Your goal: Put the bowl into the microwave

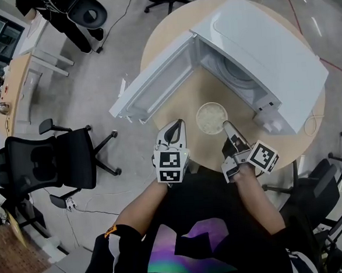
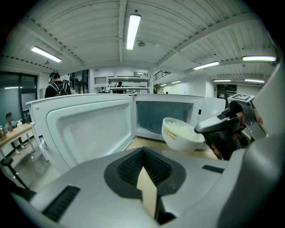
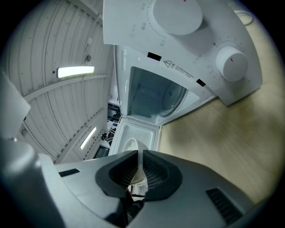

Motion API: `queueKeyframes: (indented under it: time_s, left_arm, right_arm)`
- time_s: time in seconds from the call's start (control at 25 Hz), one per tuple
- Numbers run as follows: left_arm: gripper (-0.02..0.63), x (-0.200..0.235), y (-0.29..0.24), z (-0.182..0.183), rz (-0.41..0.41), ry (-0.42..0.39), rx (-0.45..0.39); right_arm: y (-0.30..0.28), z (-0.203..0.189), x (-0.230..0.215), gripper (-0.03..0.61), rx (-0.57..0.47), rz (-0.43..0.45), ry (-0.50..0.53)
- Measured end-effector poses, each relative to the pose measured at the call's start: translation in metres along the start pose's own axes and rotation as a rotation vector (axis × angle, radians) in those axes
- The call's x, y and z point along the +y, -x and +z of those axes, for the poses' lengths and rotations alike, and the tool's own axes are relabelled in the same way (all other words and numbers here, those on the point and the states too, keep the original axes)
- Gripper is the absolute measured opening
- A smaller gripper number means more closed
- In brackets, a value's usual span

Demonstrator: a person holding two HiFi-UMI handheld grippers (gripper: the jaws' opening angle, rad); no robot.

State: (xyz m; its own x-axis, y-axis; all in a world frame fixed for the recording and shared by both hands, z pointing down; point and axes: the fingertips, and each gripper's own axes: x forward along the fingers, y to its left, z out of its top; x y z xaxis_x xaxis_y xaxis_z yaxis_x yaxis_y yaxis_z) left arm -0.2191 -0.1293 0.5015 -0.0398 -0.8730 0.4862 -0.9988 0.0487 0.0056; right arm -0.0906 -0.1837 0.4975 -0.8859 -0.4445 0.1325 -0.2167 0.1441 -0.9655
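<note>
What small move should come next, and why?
Probably ease the right gripper forward, carrying the bowl into the microwave. Its jaws grip the bowl's rim, the door stands wide open, and the bowl is outside, just in front of the opening.

Your counter: one round top in light wood, on a grey floor. On it stands one white microwave, set toward your right, its door swung open to your left and reaching past the counter's rim. A thin cord loops at the rim beside the microwave.
</note>
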Motion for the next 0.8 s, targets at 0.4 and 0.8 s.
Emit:
queueKeyframes:
  time_s: [0.4,0.8]
  left_arm:
    - [0.046,0.004,-0.033,0.002,-0.081,-0.030,0.026]
    - [0.046,0.010,-0.065,0.008,-0.182,-0.067,0.054]
  right_arm:
    - [-0.005,0.013,-0.019,0.046,-0.087,-0.101,-0.002]
    - [-0.028,0.028,-0.016,0.046,-0.186,-0.104,-0.026]
